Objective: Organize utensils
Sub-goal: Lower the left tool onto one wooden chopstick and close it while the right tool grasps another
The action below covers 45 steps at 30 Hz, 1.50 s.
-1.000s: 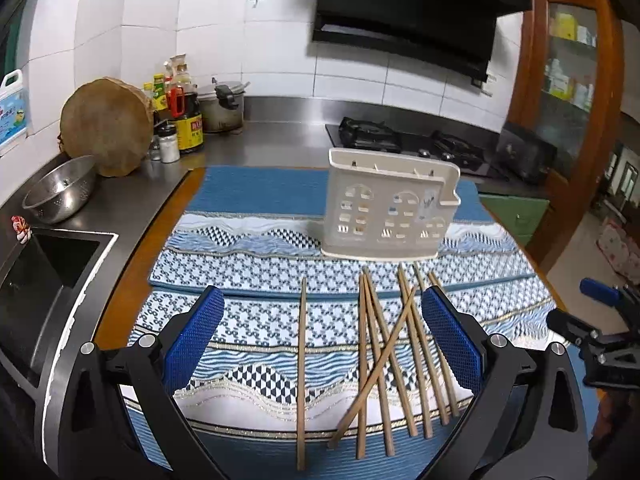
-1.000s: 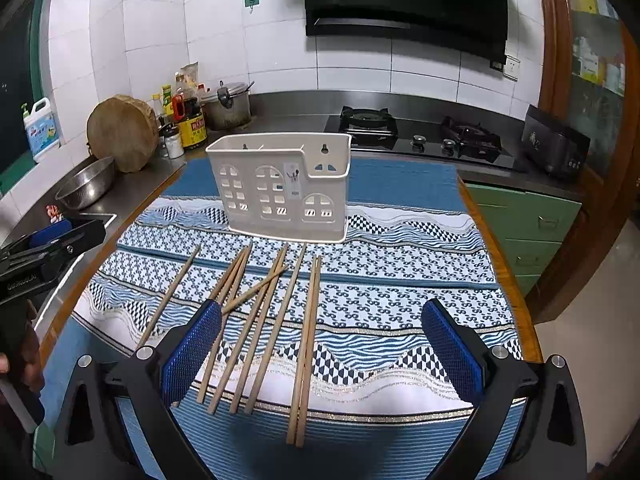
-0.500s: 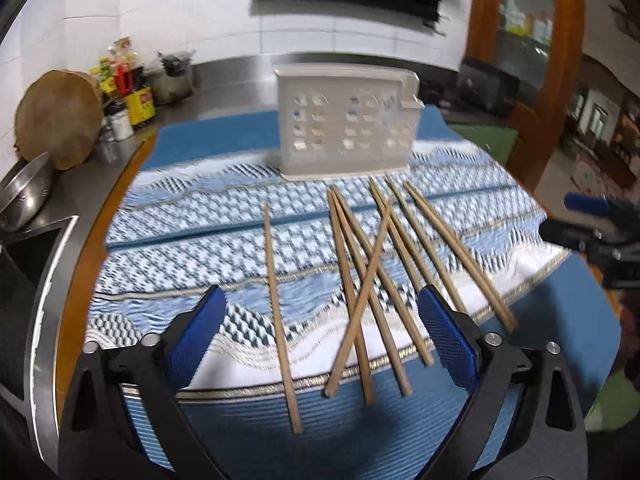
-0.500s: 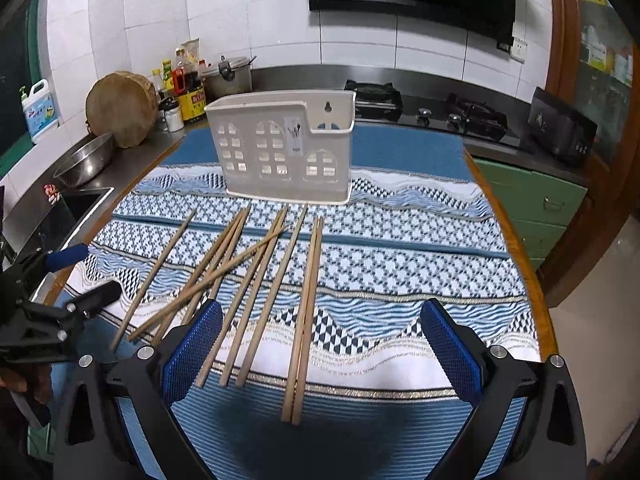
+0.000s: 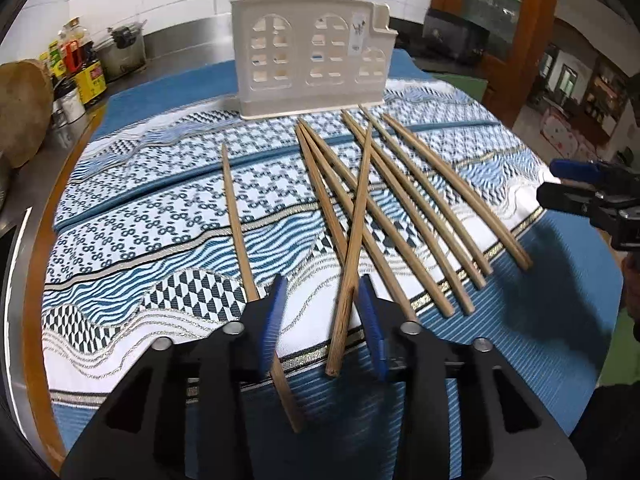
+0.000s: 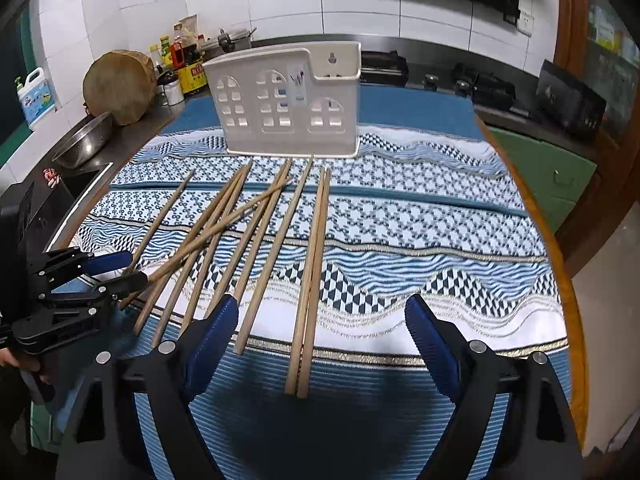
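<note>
Several wooden chopsticks [image 5: 404,216] lie fanned on a blue patterned cloth [image 5: 160,216] before a white plastic utensil holder [image 5: 312,60]. My left gripper [image 5: 320,320] is low over the cloth, jaws half closed around the near end of the crossed chopstick [image 5: 352,264], which lies slanted over the others; the pads [image 5: 270,322] stand apart from it. One single chopstick [image 5: 236,224] runs under the left finger. My right gripper [image 6: 320,344] is open above the near ends of a chopstick pair [image 6: 312,272]. The holder [image 6: 288,100] stands behind.
A sink [image 6: 72,196], steel bowl [image 6: 82,140], round wooden block [image 6: 120,86] and sauce bottles [image 6: 184,64] are at the left. A gas hob [image 6: 480,84] lies behind the holder. A wooden cabinet [image 5: 500,20] stands at the right.
My left gripper has dropped forward to the crossed chopstick and its jaws have narrowed around it. My right gripper has moved closer to the chopstick pair and stays open.
</note>
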{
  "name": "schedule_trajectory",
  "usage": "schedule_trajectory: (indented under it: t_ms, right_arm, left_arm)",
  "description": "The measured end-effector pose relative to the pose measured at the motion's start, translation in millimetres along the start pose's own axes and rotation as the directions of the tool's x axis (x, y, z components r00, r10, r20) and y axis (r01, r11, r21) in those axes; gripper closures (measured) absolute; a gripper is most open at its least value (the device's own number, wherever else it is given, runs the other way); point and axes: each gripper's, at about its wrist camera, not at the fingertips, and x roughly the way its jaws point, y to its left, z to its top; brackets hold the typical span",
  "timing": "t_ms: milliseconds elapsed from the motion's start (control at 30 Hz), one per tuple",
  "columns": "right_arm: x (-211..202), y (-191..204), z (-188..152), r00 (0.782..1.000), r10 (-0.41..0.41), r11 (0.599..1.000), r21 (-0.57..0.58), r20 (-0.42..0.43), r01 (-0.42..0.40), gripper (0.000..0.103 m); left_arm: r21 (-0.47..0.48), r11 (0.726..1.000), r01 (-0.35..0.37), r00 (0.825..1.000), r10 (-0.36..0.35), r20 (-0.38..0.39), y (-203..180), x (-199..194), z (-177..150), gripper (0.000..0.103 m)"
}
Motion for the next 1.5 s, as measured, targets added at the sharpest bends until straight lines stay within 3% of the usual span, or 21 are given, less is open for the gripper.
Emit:
schedule_trajectory:
  t_ms: [67,467,833,1133,1267,1500]
  right_arm:
    - [3,0,-2,1.0,0.002,1.0,0.004,-0.011,-0.002,0.026]
    - [15,-4,-12,0.999,0.001,1.0,0.029,-0.049,0.0,0.044]
    - [29,-6,-24,0.995,0.018,0.999,0.038,-0.095,-0.015,0.077]
    - [39,4,-28,0.994,0.017,1.0,0.006,-0.111,-0.017,0.086]
    - [44,12,-28,0.995,-0.029,0.998,-0.054,-0.099,0.023,0.089]
    - [41,8,-27,0.995,-0.049,0.997,-0.064,-0.088,0.044,0.096]
  left_arm:
    - [0.013,1.0,0.013,1.0,-0.013,-0.006,0,3,0,0.078]
    - [0.032,0.998,0.047,0.999,-0.047,-0.017,0,8,-1,0.084]
    - [0.008,0.999,0.043,0.999,-0.043,-0.017,0,12,-3,0.087]
    - [0.02,0.999,0.034,0.999,-0.034,-0.011,-3,13,-3,0.087]
    - [0.021,0.999,0.03,1.0,-0.03,-0.005,-4,13,-3,0.087]
    - [0.016,0.999,0.046,0.999,-0.046,0.002,-7,8,-3,0.097]
